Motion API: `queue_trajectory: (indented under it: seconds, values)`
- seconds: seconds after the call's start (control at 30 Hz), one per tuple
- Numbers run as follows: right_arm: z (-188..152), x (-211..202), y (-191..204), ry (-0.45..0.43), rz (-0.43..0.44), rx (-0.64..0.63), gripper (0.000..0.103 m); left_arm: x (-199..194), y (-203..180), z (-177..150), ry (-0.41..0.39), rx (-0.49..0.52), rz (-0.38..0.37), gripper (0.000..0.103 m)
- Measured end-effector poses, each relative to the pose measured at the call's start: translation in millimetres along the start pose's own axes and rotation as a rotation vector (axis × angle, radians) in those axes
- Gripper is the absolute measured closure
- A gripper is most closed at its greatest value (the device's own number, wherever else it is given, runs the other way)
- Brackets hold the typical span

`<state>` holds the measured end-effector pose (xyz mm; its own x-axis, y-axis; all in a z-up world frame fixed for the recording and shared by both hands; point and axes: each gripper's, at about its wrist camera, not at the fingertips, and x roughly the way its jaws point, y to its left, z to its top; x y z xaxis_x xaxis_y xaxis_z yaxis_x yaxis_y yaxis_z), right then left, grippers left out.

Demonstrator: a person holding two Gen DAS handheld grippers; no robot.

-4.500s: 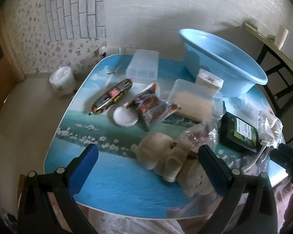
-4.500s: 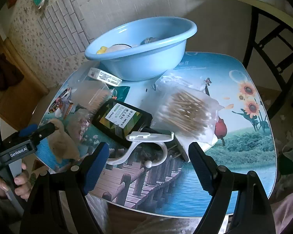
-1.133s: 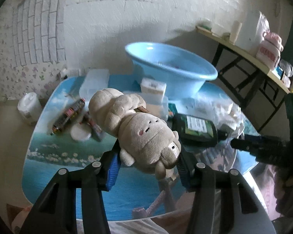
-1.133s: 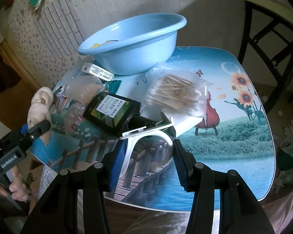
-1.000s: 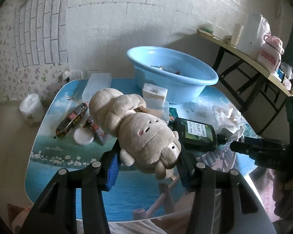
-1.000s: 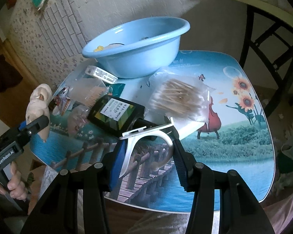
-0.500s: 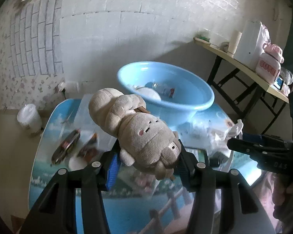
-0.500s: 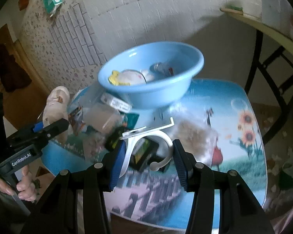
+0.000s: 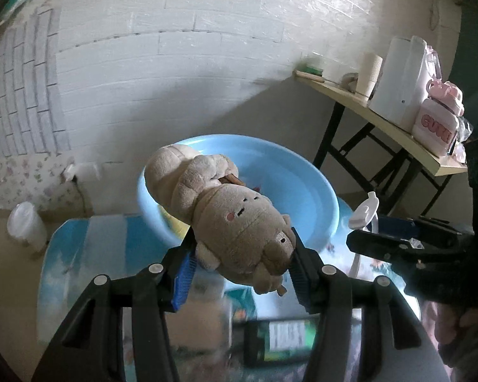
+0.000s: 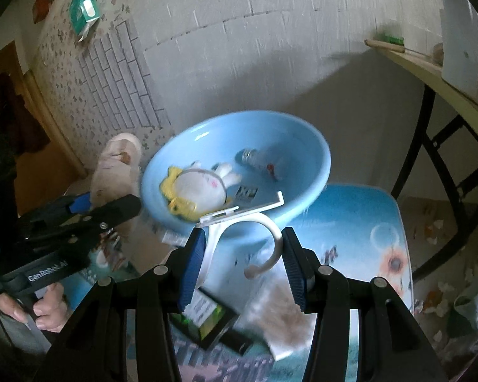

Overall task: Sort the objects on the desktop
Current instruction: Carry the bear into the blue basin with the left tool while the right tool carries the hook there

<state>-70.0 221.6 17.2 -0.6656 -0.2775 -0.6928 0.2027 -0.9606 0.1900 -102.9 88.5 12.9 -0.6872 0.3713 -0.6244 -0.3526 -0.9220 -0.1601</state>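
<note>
A beige plush toy (image 9: 226, 216) hangs in the air, clamped between the blue pads of my left gripper (image 9: 239, 273), just in front of the light blue basin (image 9: 318, 200). My right gripper (image 10: 242, 267) is shut on a white plastic hook (image 10: 255, 222), held above the table before the basin (image 10: 315, 172). Inside the basin lie a white plush with a yellow bow (image 10: 200, 187), a small bottle (image 10: 255, 159) and a few small items. In the right wrist view the left gripper (image 10: 92, 207) and plush toy (image 10: 118, 165) appear at the left.
On the picture-printed table (image 10: 366, 222) lie a dark green box (image 10: 207, 315), a bag of cotton swabs (image 10: 283, 305) and other blurred items. A folding shelf table (image 9: 382, 111) with containers stands at the right. A white tub (image 9: 25, 226) sits on the floor at the left.
Both grippers have risen and moved toward the basin, carrying the plush toy and the white hook. The basin now looms larger and its inside shows.
</note>
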Motion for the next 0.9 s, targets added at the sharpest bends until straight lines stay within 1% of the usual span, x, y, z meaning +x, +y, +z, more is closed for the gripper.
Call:
queue_trajectory:
  seconds: [0.17, 0.27, 0.37, 0.57, 0.73, 0.77, 0.8, 0.83, 0.9]
  values:
    - [16, 10, -12, -0.004, -0.019, 0.007, 0.059, 28, -7, 12, 0.022, 0.023, -0.016, 0.046]
    - [22, 16, -15, -0.001, -0.025, 0.007, 0.059, 34, -7, 17, 0.014, 0.024, -0.022, 0.035]
    - [26, 22, -16, 0.004, -0.023, 0.004, 0.059, 32, -2, 18, -0.006, 0.031, -0.014, 0.029]
    - [31, 41, -8, 0.027, -0.008, -0.006, 0.059, 23, 19, 8, -0.003, -0.001, 0.036, 0.023]
    - [31, 54, 1, 0.041, 0.007, -0.016, 0.059, 7, 46, -7, 0.007, -0.047, 0.107, 0.019]
    - [31, 58, 4, 0.040, 0.004, -0.026, 0.068, 5, 51, -10, 0.010, -0.061, 0.119, 0.019]
    - [31, 60, 5, 0.040, -0.004, -0.033, 0.072, 3, 57, -14, 0.015, -0.078, 0.130, 0.019]
    - [32, 64, 6, 0.044, -0.020, -0.036, 0.073, 1, 62, -18, 0.021, -0.091, 0.140, 0.019]
    - [32, 69, 7, 0.052, -0.014, -0.027, 0.073, -3, 73, -25, 0.029, -0.112, 0.163, 0.019]
